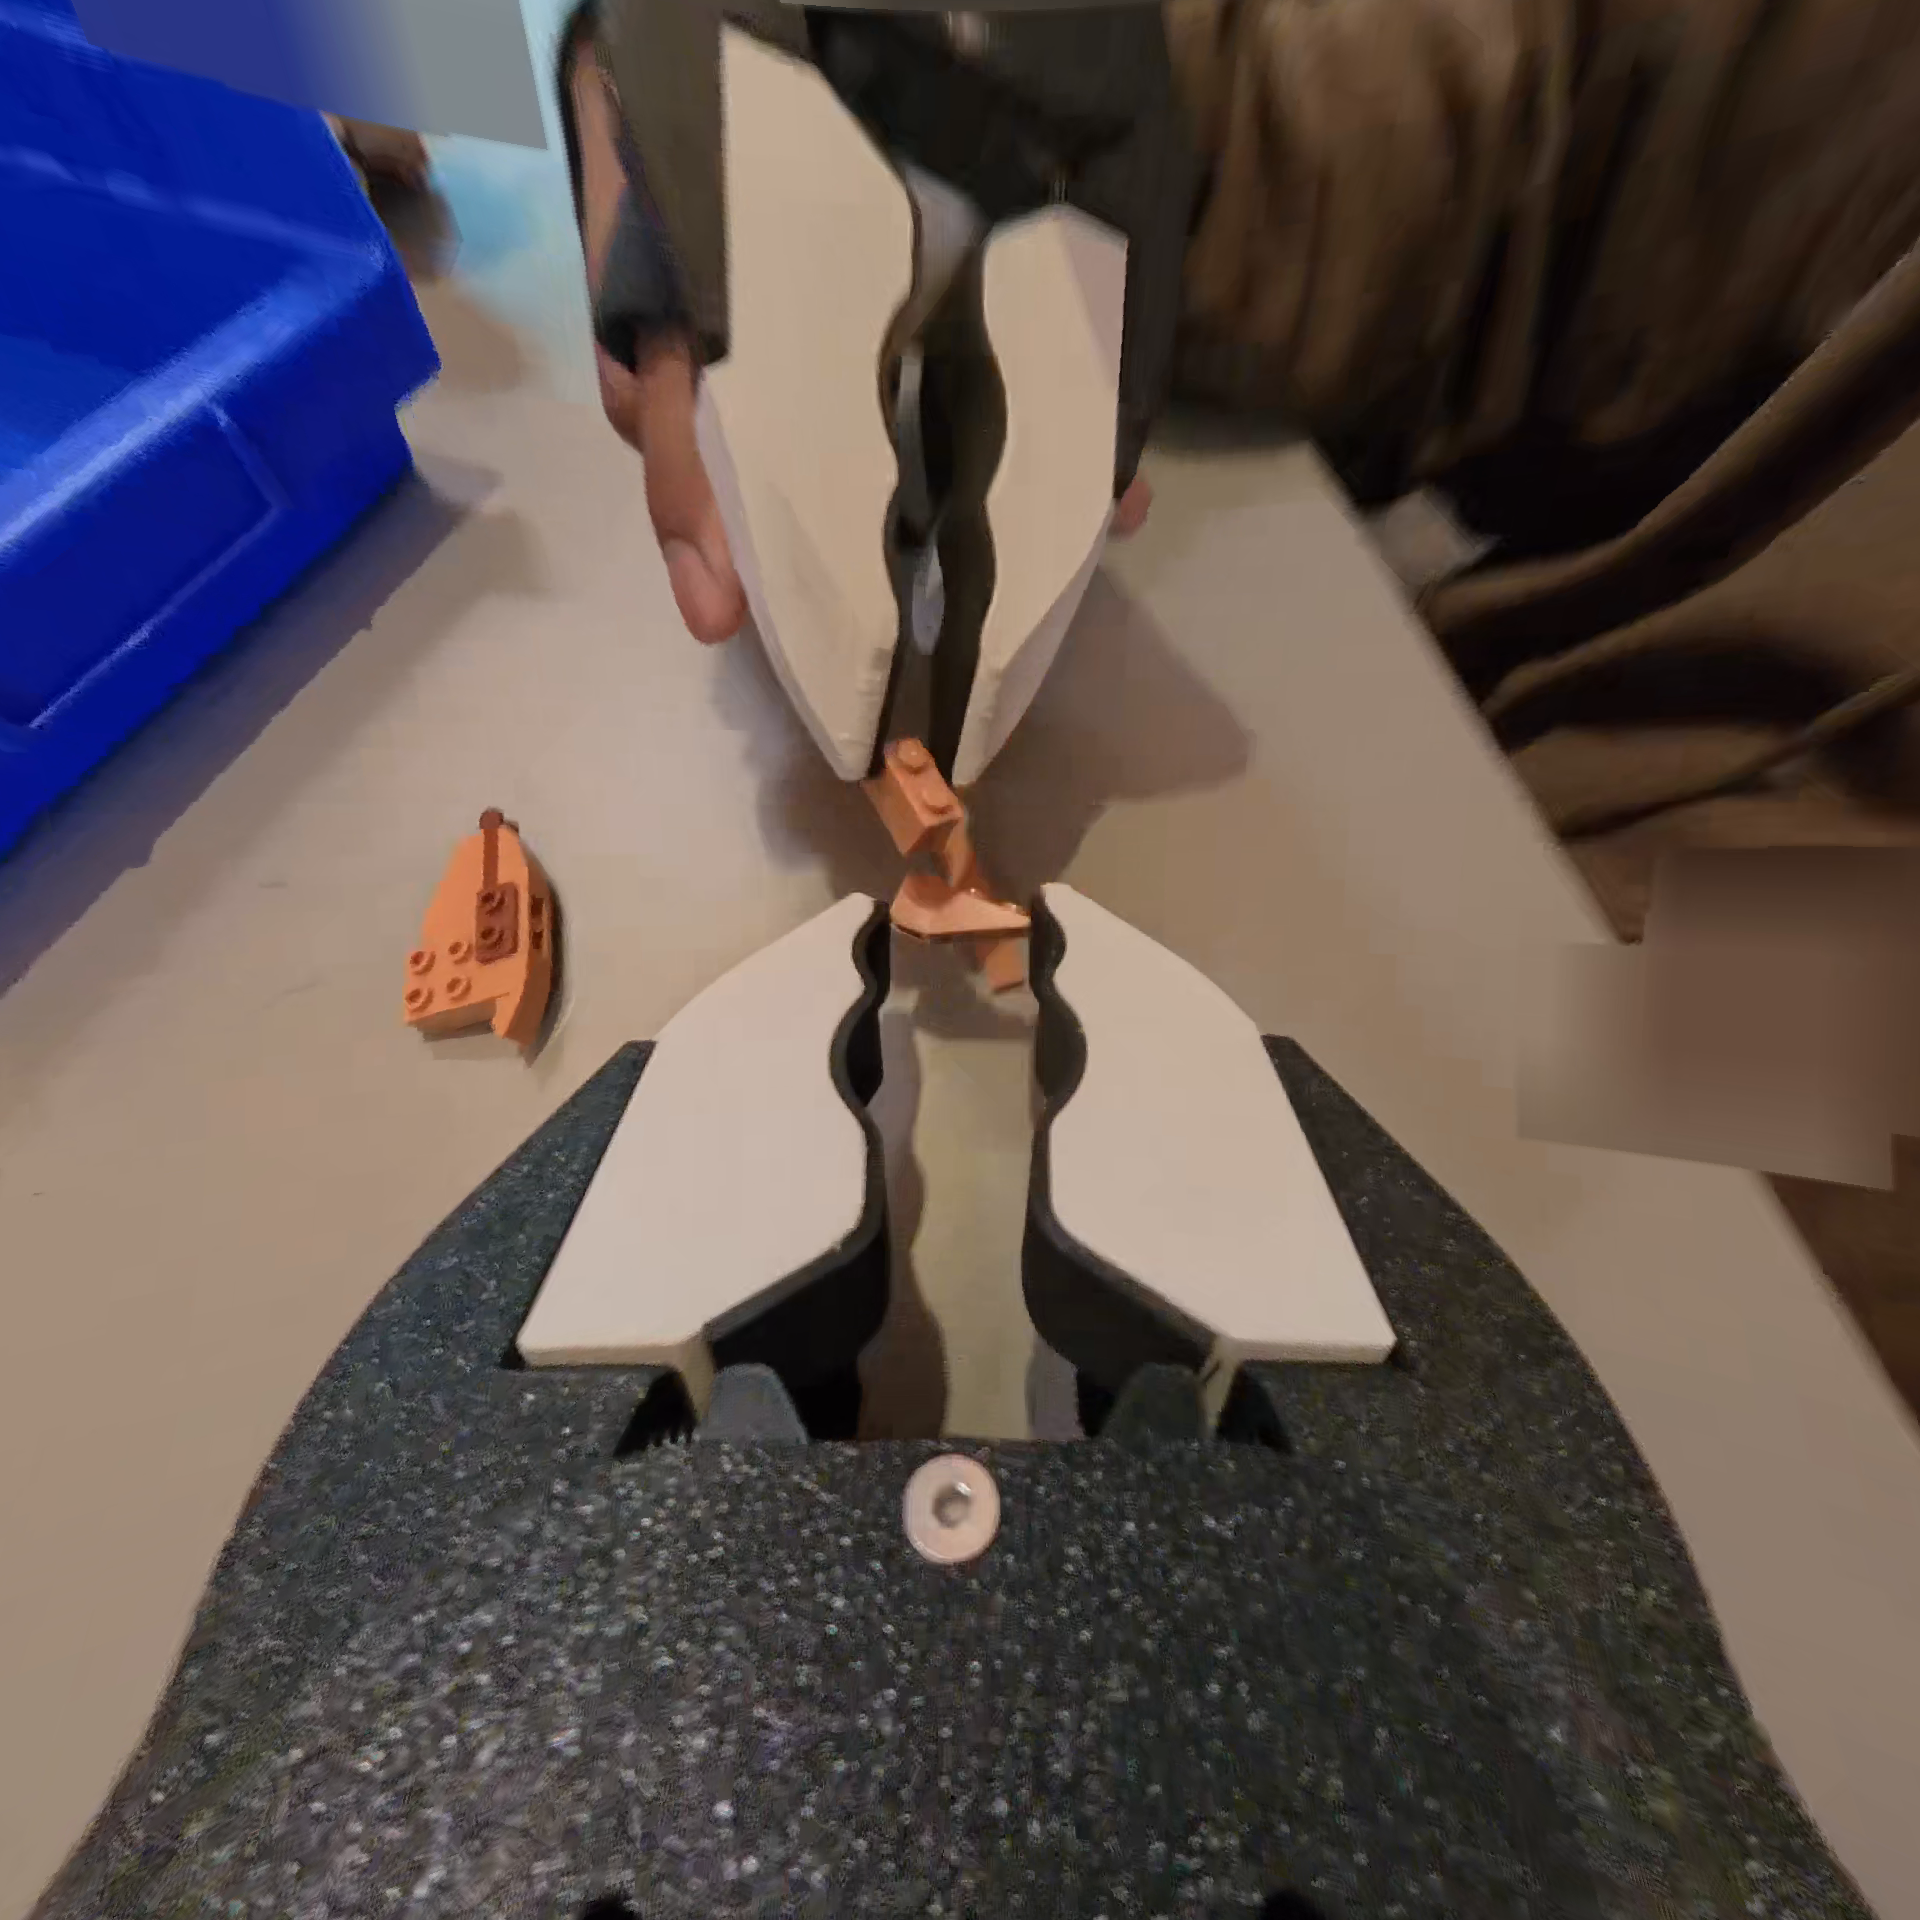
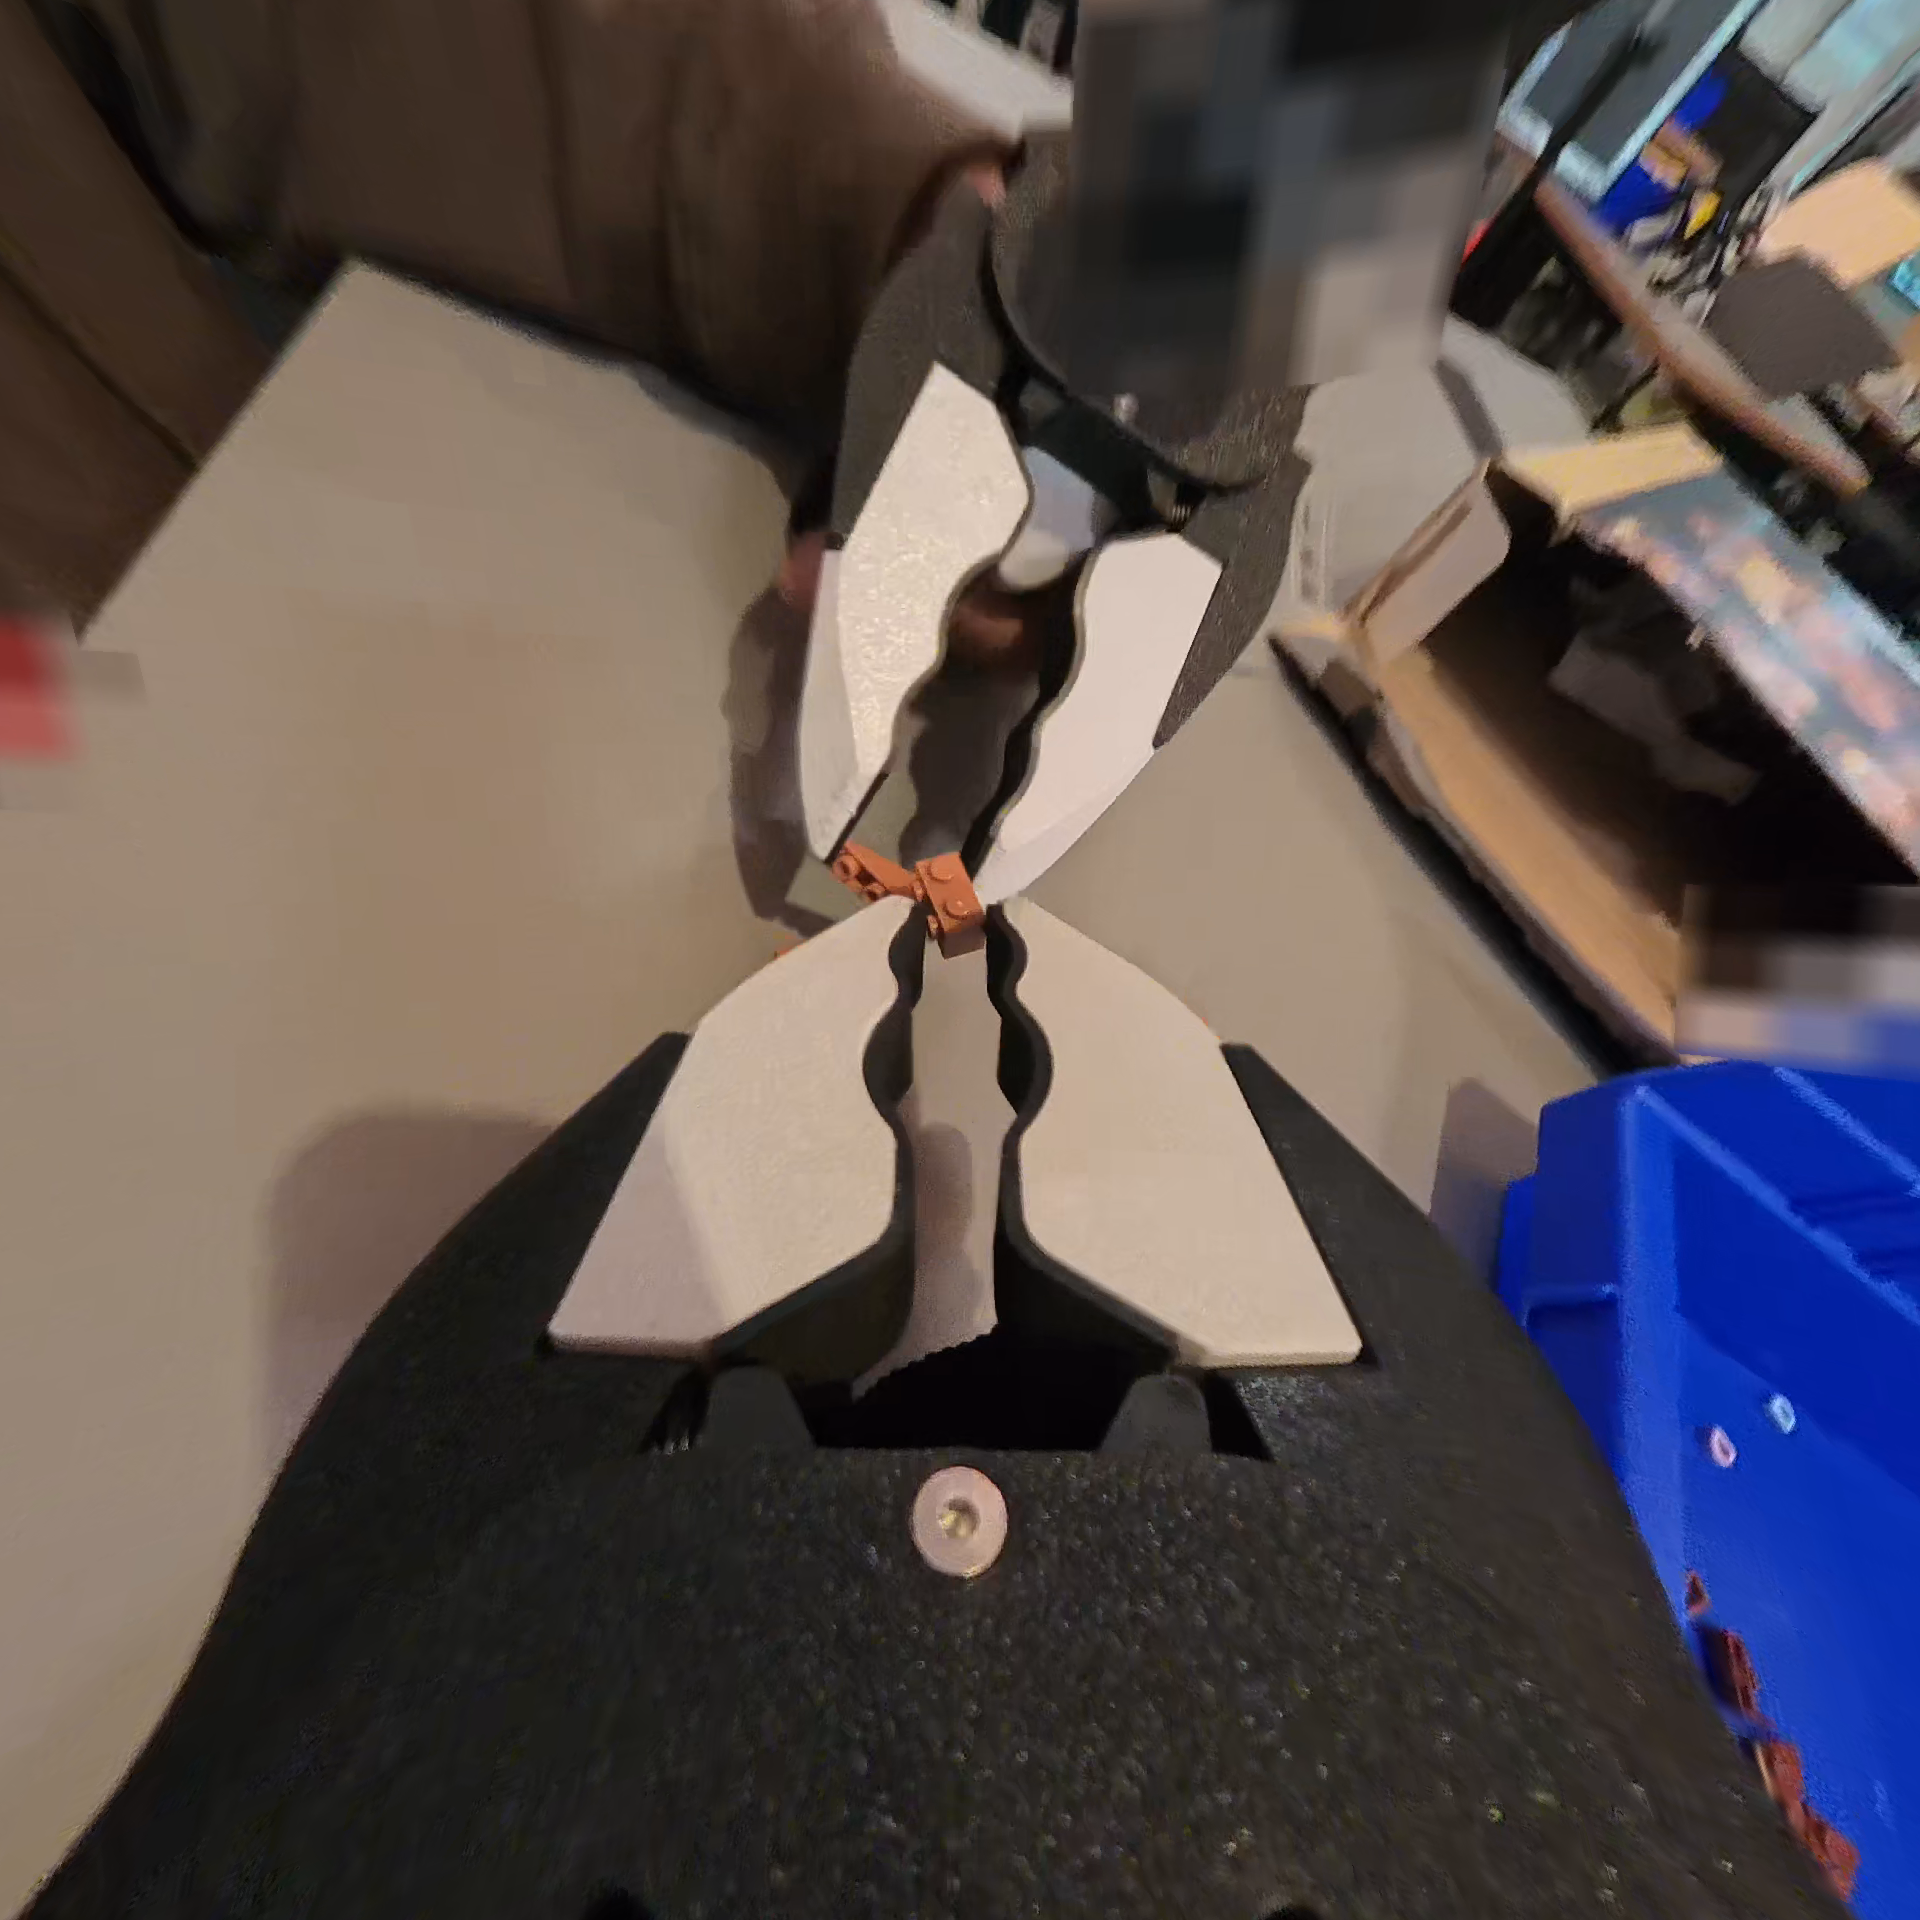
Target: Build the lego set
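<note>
My two grippers meet tip to tip above the beige table (image 1: 260, 1195). My right gripper (image 2: 953, 912) is shut on a small orange-brown studded brick (image 2: 951, 902); it also shows in the left wrist view (image 1: 914, 774), reaching in from the top with that brick (image 1: 916, 798). A flat orange plate piece (image 1: 961, 914) is joined to the brick. My left gripper (image 1: 956, 899) is closed on that plate piece, with both pads against its ends. In the right wrist view the left gripper (image 2: 914, 862) spans the plate (image 2: 868, 871).
An orange boat-shaped sub-assembly (image 1: 483, 935) lies on the table to the left. A blue bin (image 1: 156, 416) stands at the far left and shows in the right wrist view (image 2: 1714, 1351). A brown cloth (image 1: 1558, 260) hangs past the table's right edge. A hand (image 1: 686, 520) holds the right gripper. The grippers are tip to tip, or close to it.
</note>
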The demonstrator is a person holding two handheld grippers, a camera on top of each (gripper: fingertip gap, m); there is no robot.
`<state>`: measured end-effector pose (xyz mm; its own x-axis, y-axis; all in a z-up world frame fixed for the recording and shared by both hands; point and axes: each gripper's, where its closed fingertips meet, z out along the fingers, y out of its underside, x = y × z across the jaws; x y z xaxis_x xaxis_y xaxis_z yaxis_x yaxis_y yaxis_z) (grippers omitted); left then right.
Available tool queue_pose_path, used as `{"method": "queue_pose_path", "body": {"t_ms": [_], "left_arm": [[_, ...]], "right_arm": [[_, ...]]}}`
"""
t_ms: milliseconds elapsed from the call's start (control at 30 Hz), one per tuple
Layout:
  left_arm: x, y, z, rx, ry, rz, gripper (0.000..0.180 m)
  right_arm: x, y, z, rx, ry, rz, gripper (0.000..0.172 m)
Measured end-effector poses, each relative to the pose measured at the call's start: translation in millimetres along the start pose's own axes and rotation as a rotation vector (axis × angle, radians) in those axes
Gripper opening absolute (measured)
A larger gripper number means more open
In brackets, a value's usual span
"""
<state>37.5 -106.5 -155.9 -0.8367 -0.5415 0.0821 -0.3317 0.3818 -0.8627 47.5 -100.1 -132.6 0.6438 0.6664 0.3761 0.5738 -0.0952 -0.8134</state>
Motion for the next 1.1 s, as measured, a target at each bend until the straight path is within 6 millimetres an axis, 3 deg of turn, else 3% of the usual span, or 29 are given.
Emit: {"method": "queue_pose_path", "body": {"t_ms": [167,333,533,1100], "left_arm": [[19,-30,-15,0.25,0.121,-0.124,0.025],[28,-54,-26,0.434,0.232,-0.215,0.025],[26,-62,-36,0.53,0.274,-0.274,0.025],[28,-64,-33,0.539,0.301,-0.323,0.025]], "right_arm": [[-2,-38,-13,0.222,-0.001,0.002,0.01],[-4,-53,-23,0.326,-0.044,0.054,0.01],[-4,-55,-25,0.344,-0.049,0.055,0.01],[-4,-56,-25,0.334,0.011,-0.037,0.01]]}}
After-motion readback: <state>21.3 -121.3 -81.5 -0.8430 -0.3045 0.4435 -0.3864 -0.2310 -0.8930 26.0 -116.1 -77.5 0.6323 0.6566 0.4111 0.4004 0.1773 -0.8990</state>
